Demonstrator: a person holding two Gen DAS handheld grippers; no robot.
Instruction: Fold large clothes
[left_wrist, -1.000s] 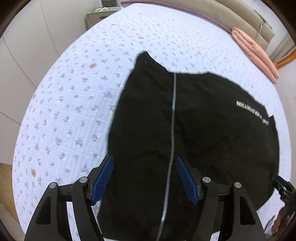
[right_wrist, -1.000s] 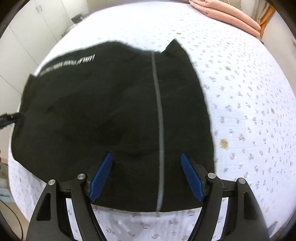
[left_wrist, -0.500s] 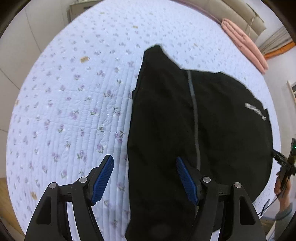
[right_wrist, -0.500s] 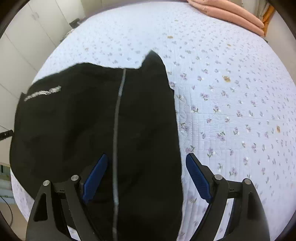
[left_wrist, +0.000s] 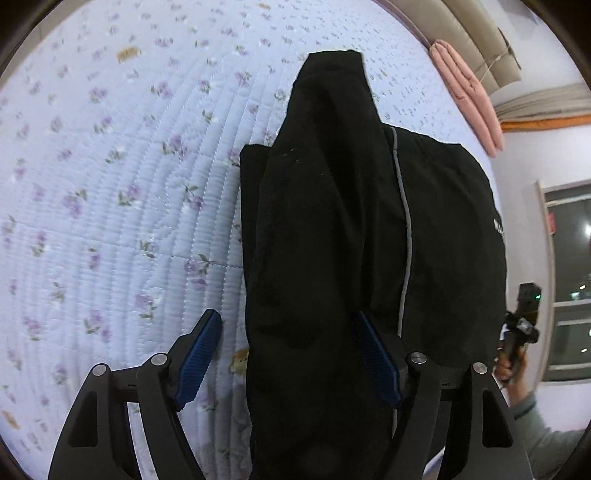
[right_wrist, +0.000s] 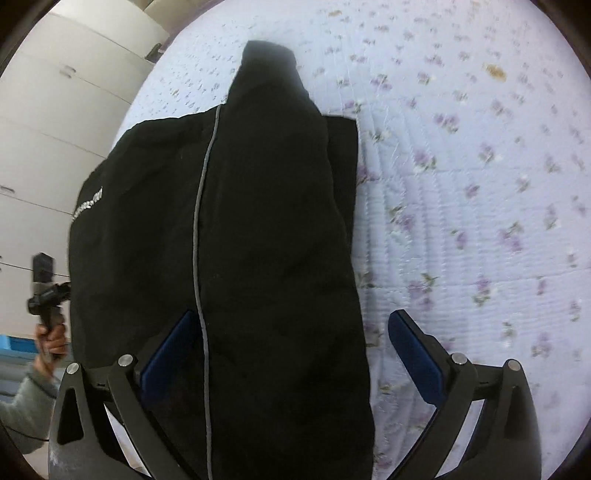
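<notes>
The black garment (left_wrist: 332, 240) lies on the flowered quilt (left_wrist: 110, 221), already doubled over into a long shape, its grey stripe (left_wrist: 405, 221) running lengthwise and one narrow end reaching toward the far side of the bed. Both tools hover over the near end with fingers spread wide, gripping nothing — the left gripper (left_wrist: 288, 354) straddles the garment's left edge, the right gripper (right_wrist: 295, 354) its right edge. To do the next fold well, each should probably pinch a near corner through every layer, not only the top one, then lift evenly and carry the end forward so the edges meet squarely — uneven height would likely skew the stripe.
</notes>
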